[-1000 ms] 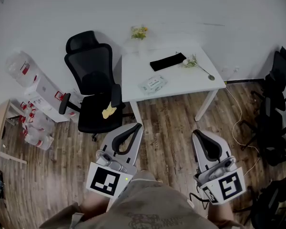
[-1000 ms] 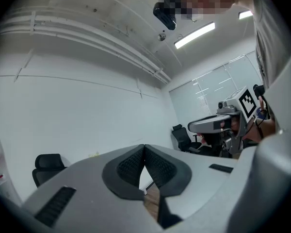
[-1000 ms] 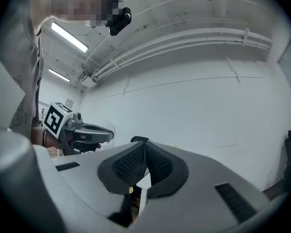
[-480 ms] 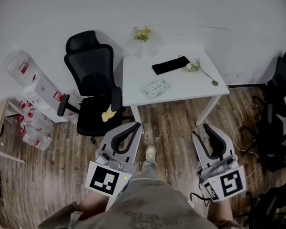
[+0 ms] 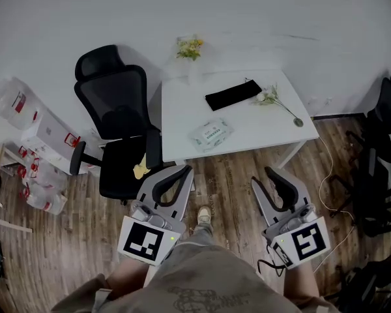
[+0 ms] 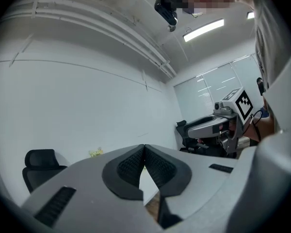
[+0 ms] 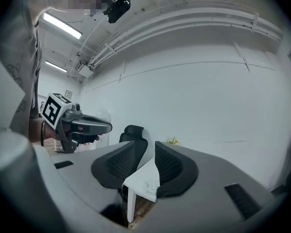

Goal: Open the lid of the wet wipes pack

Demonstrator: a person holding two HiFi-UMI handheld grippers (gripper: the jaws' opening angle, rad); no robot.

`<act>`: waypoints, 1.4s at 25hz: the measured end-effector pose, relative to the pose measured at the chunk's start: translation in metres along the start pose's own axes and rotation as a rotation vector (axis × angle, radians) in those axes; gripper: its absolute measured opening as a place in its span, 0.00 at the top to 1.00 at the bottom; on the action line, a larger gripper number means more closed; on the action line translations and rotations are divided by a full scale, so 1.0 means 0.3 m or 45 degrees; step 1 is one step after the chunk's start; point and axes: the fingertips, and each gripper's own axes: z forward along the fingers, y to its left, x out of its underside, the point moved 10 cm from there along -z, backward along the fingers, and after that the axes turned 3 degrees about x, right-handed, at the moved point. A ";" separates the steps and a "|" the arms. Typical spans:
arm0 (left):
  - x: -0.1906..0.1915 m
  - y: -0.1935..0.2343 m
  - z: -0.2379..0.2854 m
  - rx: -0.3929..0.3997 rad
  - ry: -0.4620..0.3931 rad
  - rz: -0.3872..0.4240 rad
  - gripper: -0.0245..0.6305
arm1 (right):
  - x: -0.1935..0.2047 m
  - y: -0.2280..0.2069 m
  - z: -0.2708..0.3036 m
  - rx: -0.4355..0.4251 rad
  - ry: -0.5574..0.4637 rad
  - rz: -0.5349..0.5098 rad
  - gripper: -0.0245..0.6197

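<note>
On the white table (image 5: 260, 126), wet wipes pack (image 5: 210, 134) untouched, lid apparently closed. Left gripper (image 5: 188, 171) clenched, empty; right gripper (image 5: 261, 176) jaws apart, closing on nothing.

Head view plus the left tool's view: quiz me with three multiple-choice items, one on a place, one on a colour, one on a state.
1. Where does the wet wipes pack lie?
A. on top of the white table
B. under that table
C. hanging off its edge

2. What colour is the flat oblong item behind the pack?
A. red
B. black
C. yellow

3. How do the left tool's jaws stand?
A. wide apart
B. clamped on the pack
C. tips together, nothing between

Answers:
1 A: the head view shows the pack flat on the tabletop, inside its edges.
2 B: it reads black against the white top.
3 C: the left gripper view shows the jaws meeting at their tips, with the table far beyond.
</note>
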 end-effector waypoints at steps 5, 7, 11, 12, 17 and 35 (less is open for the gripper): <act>0.016 0.161 0.144 0.001 0.031 -0.019 0.94 | 0.009 -0.080 0.221 -0.017 0.078 0.008 0.74; 0.033 0.237 0.201 -0.006 0.058 -0.023 0.94 | 0.010 -0.110 0.308 -0.024 0.105 0.004 0.74; 0.060 0.376 0.314 0.007 0.081 -0.018 0.94 | 0.016 -0.173 0.484 -0.030 0.149 0.008 0.74; 0.069 0.404 0.339 0.015 0.090 -0.019 0.94 | 0.019 -0.185 0.526 -0.034 0.158 0.010 0.74; 0.116 0.515 0.452 0.053 0.116 -0.031 0.94 | 0.046 -0.240 0.691 -0.032 0.216 0.022 0.74; 0.240 0.594 0.626 -0.027 0.253 -0.079 0.94 | 0.189 -0.426 0.931 -0.164 0.385 -0.004 0.74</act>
